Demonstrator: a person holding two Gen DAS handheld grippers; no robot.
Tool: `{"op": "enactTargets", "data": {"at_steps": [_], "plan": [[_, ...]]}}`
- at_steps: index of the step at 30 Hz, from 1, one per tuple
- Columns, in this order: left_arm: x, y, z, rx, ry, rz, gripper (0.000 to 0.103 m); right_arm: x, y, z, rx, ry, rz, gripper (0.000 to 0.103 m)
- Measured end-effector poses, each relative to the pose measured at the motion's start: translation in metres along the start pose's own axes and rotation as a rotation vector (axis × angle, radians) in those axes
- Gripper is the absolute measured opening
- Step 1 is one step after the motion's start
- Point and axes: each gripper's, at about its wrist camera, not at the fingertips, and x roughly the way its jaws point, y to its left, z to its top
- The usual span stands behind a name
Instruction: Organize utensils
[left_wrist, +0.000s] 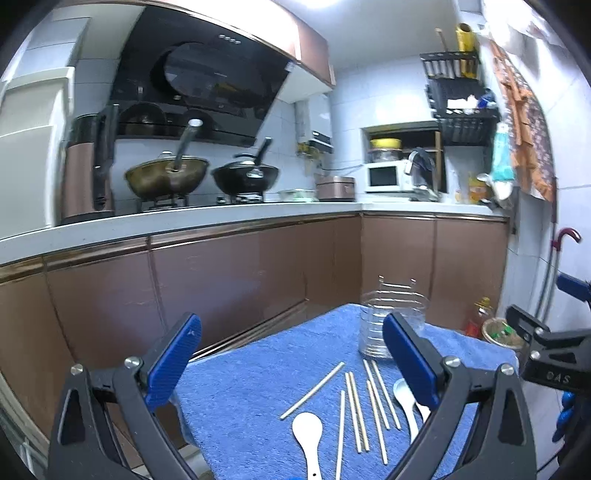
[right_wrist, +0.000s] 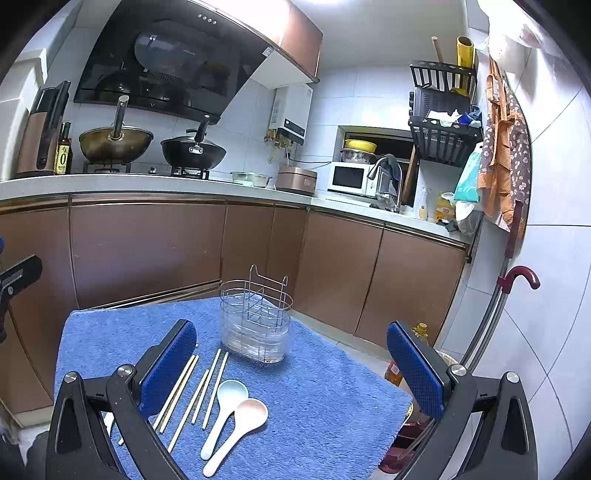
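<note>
A blue towel (left_wrist: 258, 369) (right_wrist: 332, 387) covers a small table. At its far edge stands a wire utensil holder (left_wrist: 391, 325) (right_wrist: 256, 321), upright and empty. Several wooden chopsticks (left_wrist: 354, 410) (right_wrist: 214, 387) lie loose in front of it. In the right wrist view a pale blue spoon (right_wrist: 225, 406) and a pink spoon (right_wrist: 240, 428) lie side by side. In the left wrist view a white spoon (left_wrist: 308, 432) lies near the front, and another spoon (left_wrist: 404, 398) is half hidden behind the right finger. My left gripper (left_wrist: 291, 354) and right gripper (right_wrist: 291, 365) both hover open above the utensils, holding nothing.
Brown kitchen cabinets (right_wrist: 147, 247) and a counter with woks (right_wrist: 116, 142) run behind the table. An oil bottle (right_wrist: 421, 332) and a red-handled umbrella (right_wrist: 524, 277) stand by the right wall. The other gripper's black frame (left_wrist: 550, 354) shows at the left wrist view's right edge.
</note>
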Motion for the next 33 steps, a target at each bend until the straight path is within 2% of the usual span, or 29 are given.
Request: {"op": "enactTargets", "data": {"at_steps": [7,33], "plan": [[0.006,0.007,-0.001,-0.029,0.011,0.027,0.099,0.004,0.001,0.0,-0.003,0.008,0.006,0.103],[0.027,0.005,-0.012,-0.027,0.066,-0.039,0.099,0.026,0.005,-0.007,-0.036,0.098,0.002,0.103]]}}
